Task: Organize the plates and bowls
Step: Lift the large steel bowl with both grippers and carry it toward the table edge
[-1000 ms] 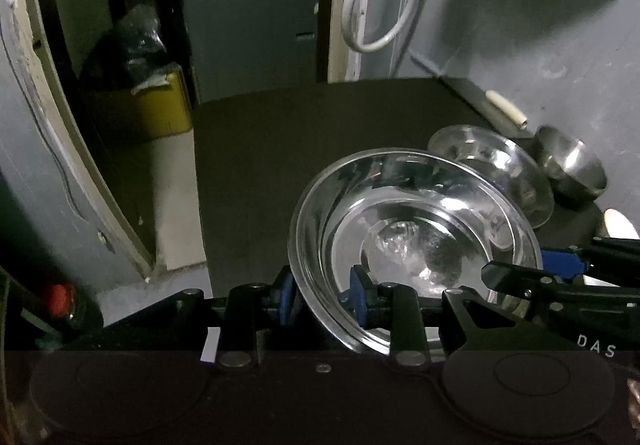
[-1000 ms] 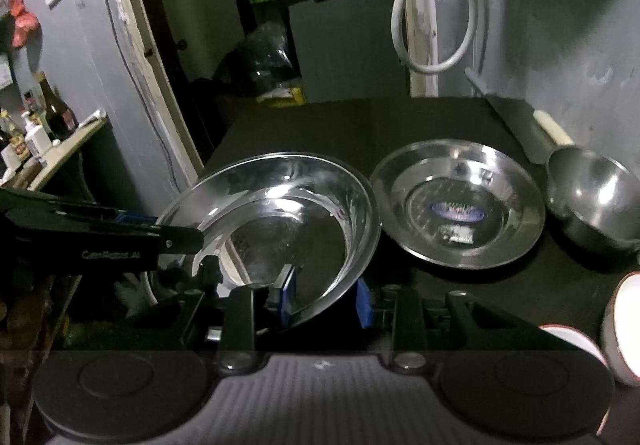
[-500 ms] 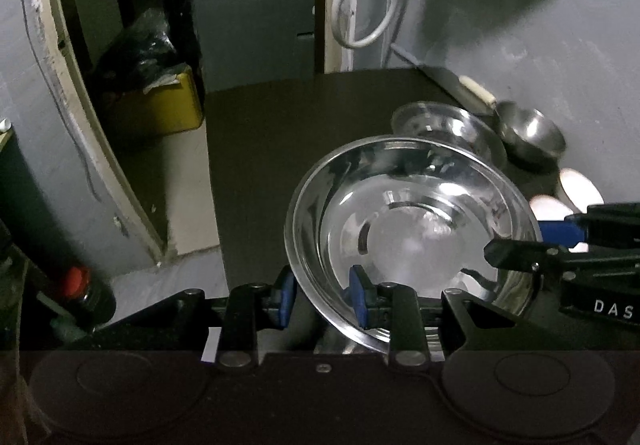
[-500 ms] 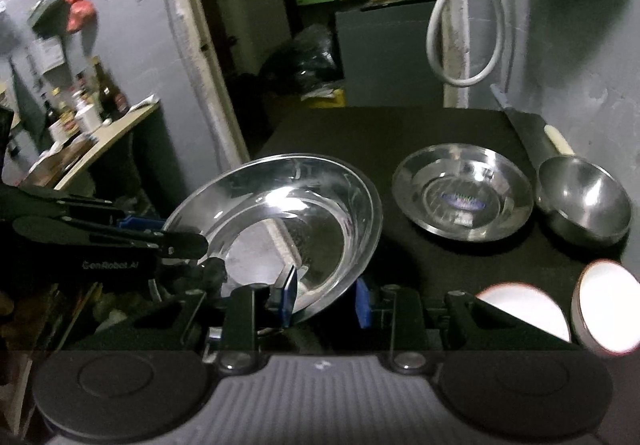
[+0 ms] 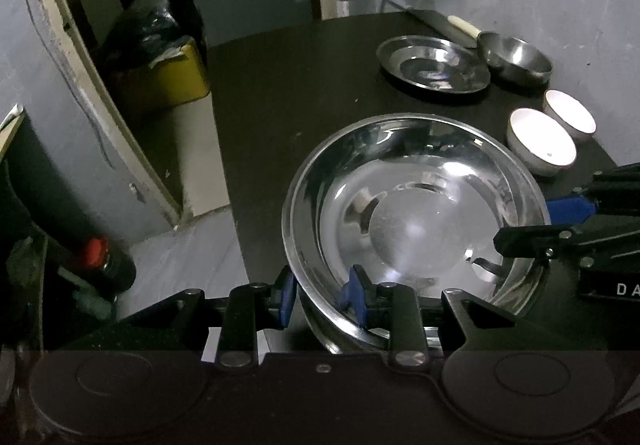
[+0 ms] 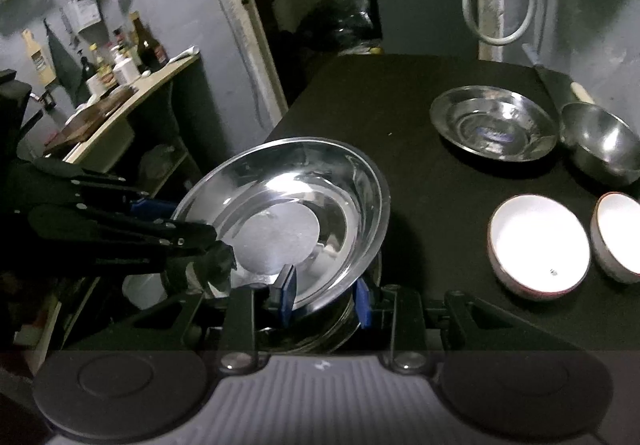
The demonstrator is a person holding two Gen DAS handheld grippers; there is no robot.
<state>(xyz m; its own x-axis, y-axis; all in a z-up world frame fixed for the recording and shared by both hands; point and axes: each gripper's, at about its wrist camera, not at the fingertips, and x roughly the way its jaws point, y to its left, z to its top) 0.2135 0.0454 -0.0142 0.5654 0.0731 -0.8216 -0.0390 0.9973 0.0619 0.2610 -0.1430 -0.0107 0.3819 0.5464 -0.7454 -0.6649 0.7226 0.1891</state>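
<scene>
Both the left hand-held gripper (image 5: 318, 295) and the right hand-held gripper (image 6: 322, 299) are clamping the big steel plate (image 5: 414, 213) by its near rim, seemingly raised over the bench (image 6: 420, 93); ahead to the right, the smaller plate (image 6: 494, 123), steel bowl (image 6: 602, 141) and two white bowls (image 6: 538, 245) are sitting unstacked, so most sorting is remaining

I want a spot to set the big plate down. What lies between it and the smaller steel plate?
Only bare black tabletop separates the big plate from the smaller steel plate, clearest in the right wrist view.

Glossy polished metal plate (image 5: 412, 213); matt black table (image 5: 300, 77).
</scene>
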